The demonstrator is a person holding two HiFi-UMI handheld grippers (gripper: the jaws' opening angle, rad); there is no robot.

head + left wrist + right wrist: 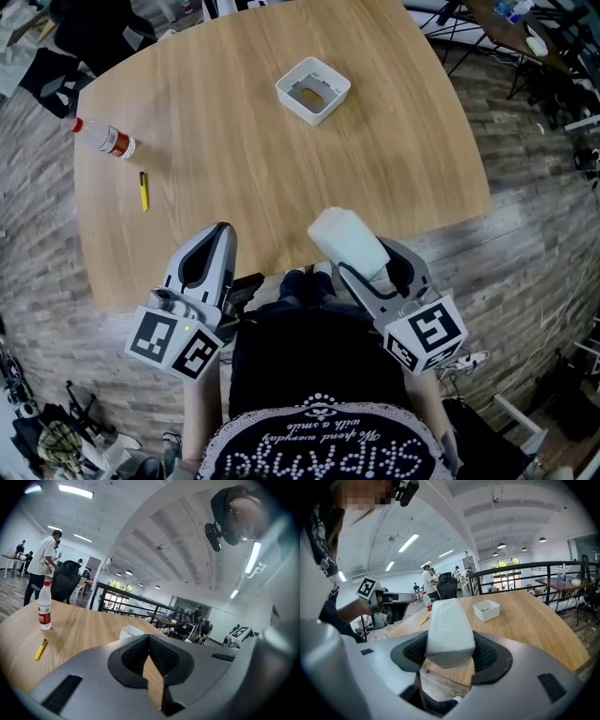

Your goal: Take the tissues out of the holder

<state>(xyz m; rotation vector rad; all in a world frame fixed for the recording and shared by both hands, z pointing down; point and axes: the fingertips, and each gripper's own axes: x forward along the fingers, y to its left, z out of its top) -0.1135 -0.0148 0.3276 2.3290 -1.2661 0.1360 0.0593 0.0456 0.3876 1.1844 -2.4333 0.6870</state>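
Observation:
The white square tissue holder [313,90] stands on the far middle of the wooden table [375,178], looking hollow inside; it also shows in the right gripper view as the holder [486,610] and small in the left gripper view as the holder [131,632]. My right gripper [361,251] is shut on a white tissue pack [347,242], held over the table's near edge; the pack [447,631] fills the space between its jaws. My left gripper [214,246] hovers at the near edge, jaws closed together with nothing held.
A plastic water bottle [105,139] with a red label lies at the table's left, standing tall in the left gripper view as the bottle [44,605]. A yellow pen [143,190] lies near it. People and desks fill the room behind.

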